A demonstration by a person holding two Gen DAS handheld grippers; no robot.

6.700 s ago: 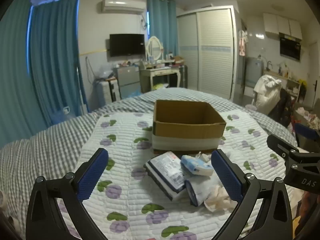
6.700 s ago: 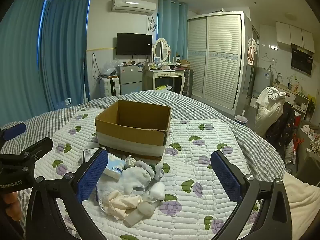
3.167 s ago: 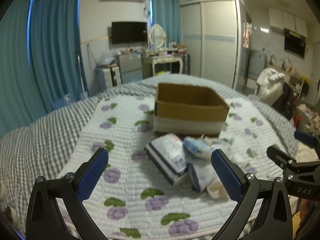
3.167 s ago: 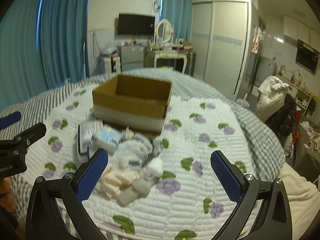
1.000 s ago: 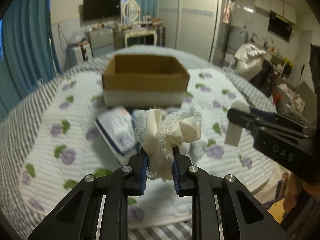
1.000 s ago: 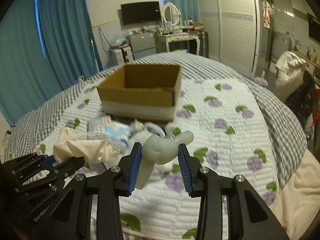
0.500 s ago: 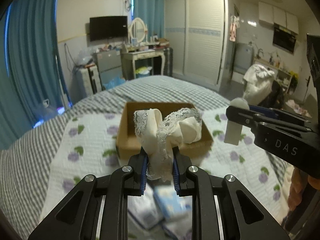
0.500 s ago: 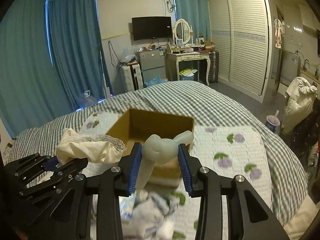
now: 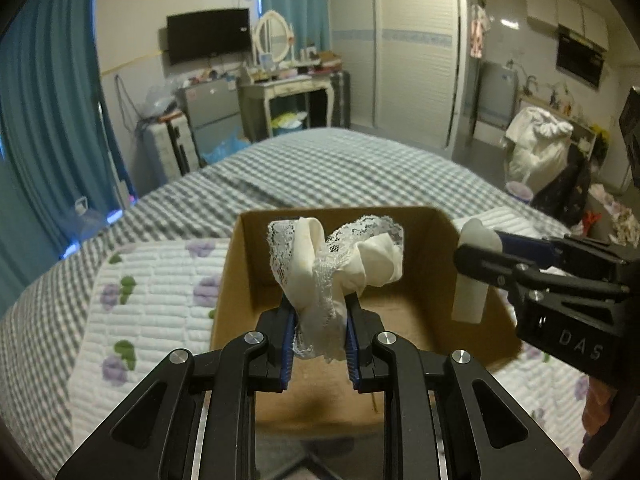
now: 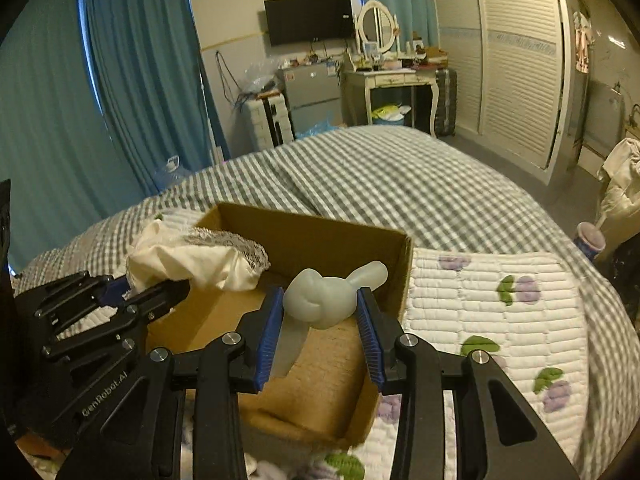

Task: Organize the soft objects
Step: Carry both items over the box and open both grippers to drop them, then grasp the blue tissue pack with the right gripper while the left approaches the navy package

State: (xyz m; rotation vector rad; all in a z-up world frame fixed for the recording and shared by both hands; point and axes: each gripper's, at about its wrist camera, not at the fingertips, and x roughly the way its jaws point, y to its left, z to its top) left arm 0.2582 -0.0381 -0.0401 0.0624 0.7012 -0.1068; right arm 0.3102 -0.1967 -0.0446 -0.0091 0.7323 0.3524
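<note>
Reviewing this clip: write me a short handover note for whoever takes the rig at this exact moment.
Left gripper: shut on the cream lace-trimmed cloth, held over the open cardboard box.
Right gripper: shut on the knotted pale sock, also above the box.
Box sits on the quilted floral mat on the bed; its floor looks bare in both views.
Done: both items picked up and carried over the box.
Left: release both into the box. More soft items show at the bottom edge of the right wrist view, blurred, probably still to collect.
</note>
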